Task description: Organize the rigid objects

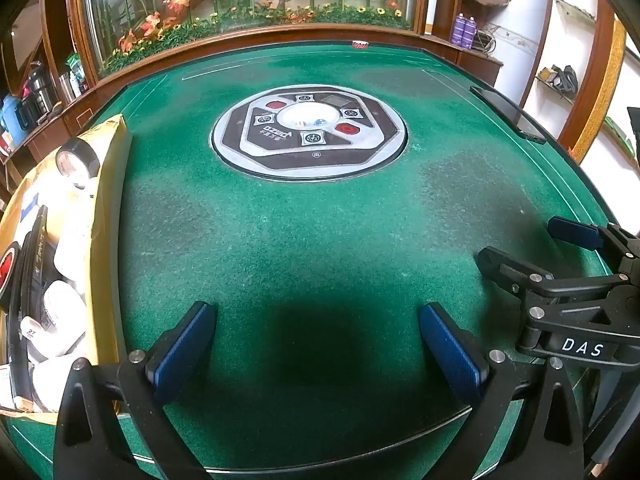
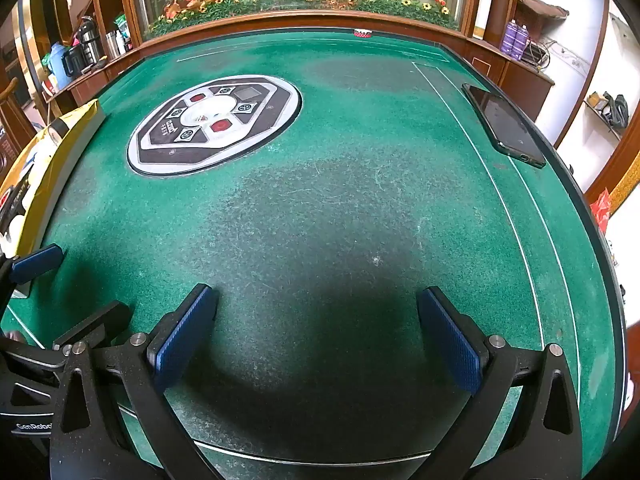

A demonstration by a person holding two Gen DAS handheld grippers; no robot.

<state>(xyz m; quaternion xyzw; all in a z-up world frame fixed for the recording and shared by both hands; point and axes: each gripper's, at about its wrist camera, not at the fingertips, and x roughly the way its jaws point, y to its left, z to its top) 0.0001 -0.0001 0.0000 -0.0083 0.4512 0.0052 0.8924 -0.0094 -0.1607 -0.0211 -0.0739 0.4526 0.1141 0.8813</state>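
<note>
A yellow cardboard box (image 1: 106, 216) stands at the table's left edge, holding a black tape roll (image 1: 77, 161), white rolls (image 1: 60, 312) and other items. The box also shows in the right wrist view (image 2: 60, 148). My left gripper (image 1: 316, 344) is open and empty over bare green felt near the front edge, right of the box. My right gripper (image 2: 316, 340) is open and empty over the felt; it also shows at the right of the left wrist view (image 1: 532, 244). A small red-and-white tape roll (image 1: 360, 44) sits at the far edge.
A round control panel (image 1: 310, 132) is set in the middle of the green table (image 1: 320, 240). A black phone (image 2: 504, 124) lies near the right edge. A wooden ledge with a glass flower display (image 1: 248, 0) borders the far side.
</note>
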